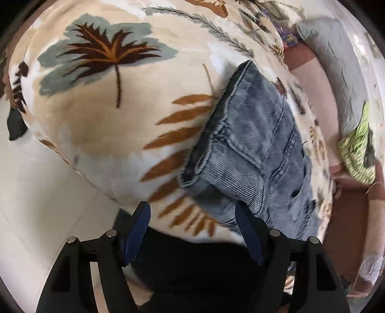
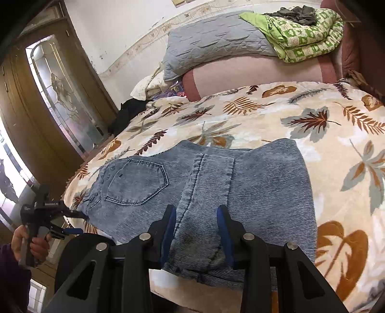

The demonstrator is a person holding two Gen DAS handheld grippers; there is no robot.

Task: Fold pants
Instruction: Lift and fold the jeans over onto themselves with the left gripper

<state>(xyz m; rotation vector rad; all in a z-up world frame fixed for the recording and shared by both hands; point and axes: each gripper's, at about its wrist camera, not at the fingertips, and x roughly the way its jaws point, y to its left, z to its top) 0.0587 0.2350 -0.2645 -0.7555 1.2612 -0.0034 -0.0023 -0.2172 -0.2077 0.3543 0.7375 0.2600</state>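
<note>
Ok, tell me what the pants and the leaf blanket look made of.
Pants: faded blue denim, seemingly ribbed, judging by fine parallel ridges, stitched seams and a patch pocket. Leaf blanket: probably plush fleece; its surface looks soft, matte and fuzzy, with printed leaves.

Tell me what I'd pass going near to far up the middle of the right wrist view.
right gripper → jeans → leaf-print blanket → pink bolster → grey quilted pillow → white wall
</note>
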